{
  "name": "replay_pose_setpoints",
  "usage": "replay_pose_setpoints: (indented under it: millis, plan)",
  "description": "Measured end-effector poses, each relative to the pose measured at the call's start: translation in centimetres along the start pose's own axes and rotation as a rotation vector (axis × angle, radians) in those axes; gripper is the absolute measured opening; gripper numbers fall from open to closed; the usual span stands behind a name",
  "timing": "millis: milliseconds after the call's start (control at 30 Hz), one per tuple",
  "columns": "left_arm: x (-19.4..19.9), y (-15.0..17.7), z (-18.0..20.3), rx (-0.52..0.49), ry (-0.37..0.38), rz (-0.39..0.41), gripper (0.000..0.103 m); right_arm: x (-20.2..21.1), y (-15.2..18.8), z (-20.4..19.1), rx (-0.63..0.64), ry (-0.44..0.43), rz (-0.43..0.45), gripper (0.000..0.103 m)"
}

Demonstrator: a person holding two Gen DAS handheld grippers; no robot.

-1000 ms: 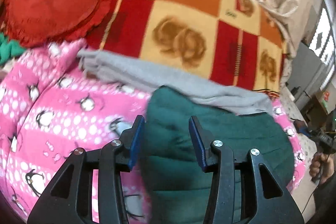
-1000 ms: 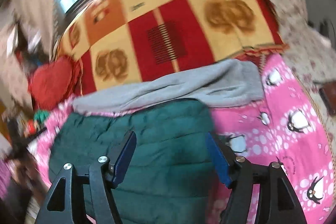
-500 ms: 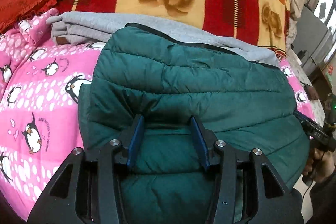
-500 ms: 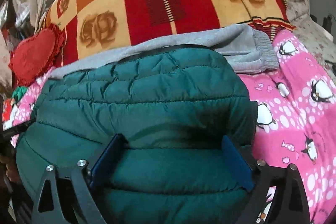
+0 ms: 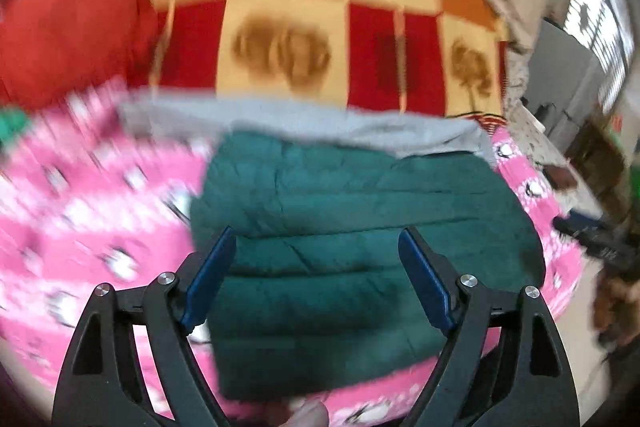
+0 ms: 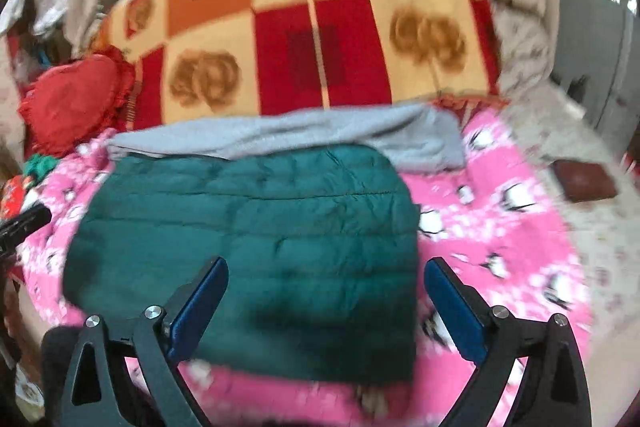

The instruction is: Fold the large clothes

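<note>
A dark green quilted jacket [image 5: 360, 227] lies folded into a rough rectangle on the pink penguin bedcover [image 5: 80, 227]; it also shows in the right wrist view [image 6: 256, 227]. My left gripper [image 5: 316, 267] is open and empty, held above the jacket's near part. My right gripper [image 6: 326, 295] is open and empty, above the jacket's near right edge. Both views are motion-blurred.
A folded grey garment [image 6: 288, 135] lies just behind the jacket. A red, orange and cream rose blanket [image 6: 320, 39] rises behind it. A red heart cushion [image 6: 76, 99] sits at the left. A dark brown object [image 6: 584, 179] lies at the bed's right side.
Both grippers have pulled back and up from the jacket. The left jaws have opened wide and let go of the jacket's fold. The jacket now lies flat on the bed.
</note>
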State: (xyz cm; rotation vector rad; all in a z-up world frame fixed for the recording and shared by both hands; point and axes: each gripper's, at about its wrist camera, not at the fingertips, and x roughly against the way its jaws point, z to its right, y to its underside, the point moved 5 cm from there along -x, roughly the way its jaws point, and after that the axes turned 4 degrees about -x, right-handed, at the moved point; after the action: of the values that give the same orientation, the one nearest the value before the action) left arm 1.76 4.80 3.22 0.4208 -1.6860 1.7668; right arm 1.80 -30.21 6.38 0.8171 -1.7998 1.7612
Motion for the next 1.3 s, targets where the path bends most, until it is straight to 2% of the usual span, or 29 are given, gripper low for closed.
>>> replay_pose_setpoints:
  millis: [33,100,133,200,300,333,400,500,567,767,867,1100,1300]
  plan:
    - [2.5,0.2,1.0,-0.055,-0.028,0.041,0.085,2.2,0.7,-0.6,0.003,-0.011,0.014,0.097]
    - [6.7,1.4,2.5,-0.109,-0.052,0.082,0.099,5.9,2.5,-1.8,0.0,-0.039,0.024,0.098]
    - [8.0,2.0,2.9,-0.113,-0.048,0.083,0.103,7.3,3.4,-2.3,-0.003,-0.048,0.031,0.098]
    - [9.7,3.8,3.3,-0.093,-0.017,0.072,0.102,9.9,5.2,-3.4,0.0,-0.056,0.046,0.098]
    - [10.1,7.4,3.8,-0.033,0.109,-0.012,0.102,12.9,8.3,-4.6,0.008,-0.071,0.059,0.1]
    - [10.3,8.1,4.1,-0.029,0.079,-0.016,0.102,13.6,9.1,-4.6,0.005,-0.064,0.064,0.1]
    - [10.7,9.3,4.9,-0.04,0.001,-0.058,0.102,14.3,10.3,-4.4,-0.004,-0.047,0.068,0.1]
    - [11.3,10.2,6.1,-0.001,-0.026,-0.106,0.102,14.4,11.8,-4.2,0.005,-0.017,0.05,0.1]
    - [12.0,10.5,6.9,0.04,-0.012,-0.119,0.102,14.6,12.3,-4.3,0.026,0.014,0.063,0.1]
    - [12.9,10.9,9.0,0.029,-0.027,-0.125,0.102,15.7,12.6,-5.7,0.1,0.035,0.103,0.1]
    - [13.0,10.8,9.5,0.005,-0.059,-0.117,0.102,16.2,12.6,-6.2,0.13,0.042,0.129,0.1]
    - [13.3,10.6,9.8,-0.024,-0.093,-0.095,0.102,16.6,12.6,-5.9,0.118,0.03,0.144,0.1]
    - [13.1,10.6,10.1,-0.037,-0.087,-0.1,0.102,16.7,12.7,-5.4,0.103,0.031,0.146,0.1]
